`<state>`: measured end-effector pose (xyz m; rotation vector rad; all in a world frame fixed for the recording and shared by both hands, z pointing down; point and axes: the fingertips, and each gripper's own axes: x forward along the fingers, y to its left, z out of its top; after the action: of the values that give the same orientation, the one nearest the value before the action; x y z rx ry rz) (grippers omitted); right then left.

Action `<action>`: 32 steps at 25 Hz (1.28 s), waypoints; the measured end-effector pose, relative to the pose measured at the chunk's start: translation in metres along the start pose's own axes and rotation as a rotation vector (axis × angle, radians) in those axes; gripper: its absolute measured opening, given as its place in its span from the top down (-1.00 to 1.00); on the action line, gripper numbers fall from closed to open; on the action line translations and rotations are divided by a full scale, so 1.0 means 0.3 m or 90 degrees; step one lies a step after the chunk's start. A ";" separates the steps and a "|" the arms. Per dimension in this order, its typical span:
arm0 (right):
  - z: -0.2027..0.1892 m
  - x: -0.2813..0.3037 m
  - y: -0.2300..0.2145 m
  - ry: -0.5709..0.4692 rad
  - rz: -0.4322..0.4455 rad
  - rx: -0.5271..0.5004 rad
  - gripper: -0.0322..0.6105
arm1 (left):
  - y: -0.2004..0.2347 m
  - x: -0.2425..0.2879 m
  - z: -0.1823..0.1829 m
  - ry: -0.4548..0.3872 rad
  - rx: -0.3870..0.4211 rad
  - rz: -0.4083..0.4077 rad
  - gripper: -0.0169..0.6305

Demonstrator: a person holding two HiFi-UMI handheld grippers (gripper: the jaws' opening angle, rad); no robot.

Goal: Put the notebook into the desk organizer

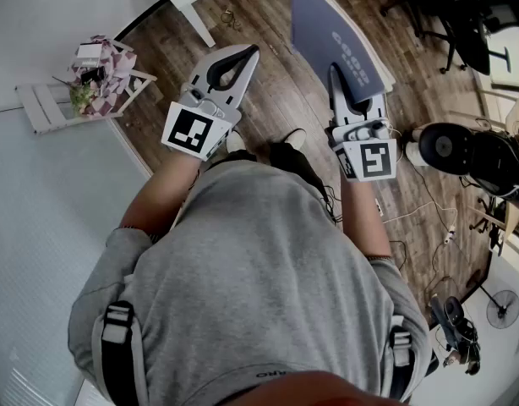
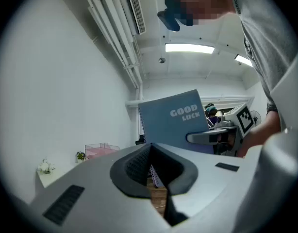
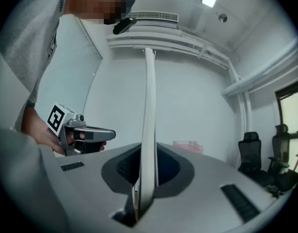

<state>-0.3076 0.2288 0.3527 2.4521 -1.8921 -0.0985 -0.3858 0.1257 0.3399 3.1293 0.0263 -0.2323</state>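
In the head view my right gripper (image 1: 337, 74) is shut on the lower edge of a blue spiral notebook (image 1: 335, 28), which it holds up over the wooden floor. The right gripper view shows the notebook (image 3: 149, 120) edge-on, clamped between the jaws of the right gripper (image 3: 145, 154). The left gripper view shows its cover (image 2: 174, 120), printed "GOOD LUCK". My left gripper (image 1: 249, 56) hangs beside it to the left, shut with nothing held; its tips meet (image 2: 150, 149). A pink clear box (image 2: 101, 150), perhaps the organizer, stands on a white surface far off, also in the right gripper view (image 3: 189, 146).
A small white rack with flowers (image 1: 86, 79) stands at the left. A white table leg (image 1: 196, 19) is at the top. Black office chairs (image 1: 462, 19), a round black device (image 1: 445, 146), floor cables (image 1: 428, 210) and a fan (image 1: 502, 308) crowd the right side.
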 end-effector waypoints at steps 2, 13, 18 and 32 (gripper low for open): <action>-0.031 -0.038 -0.005 0.021 0.015 -0.012 0.78 | -0.021 -0.006 0.016 -0.008 0.006 0.000 0.89; -0.025 -0.107 -0.052 0.008 0.019 0.033 0.78 | -0.081 0.005 0.052 -0.018 0.020 0.003 0.89; -0.015 -0.126 -0.074 0.006 0.022 0.026 0.78 | -0.097 0.023 0.044 -0.013 0.006 0.000 0.89; -0.026 -0.208 -0.130 0.004 0.021 0.018 0.78 | -0.196 0.089 0.014 0.007 0.020 -0.016 0.89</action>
<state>-0.2850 0.2991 0.3592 2.4348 -1.9431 -0.0633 -0.3611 0.1850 0.3318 3.1633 0.0629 -0.2178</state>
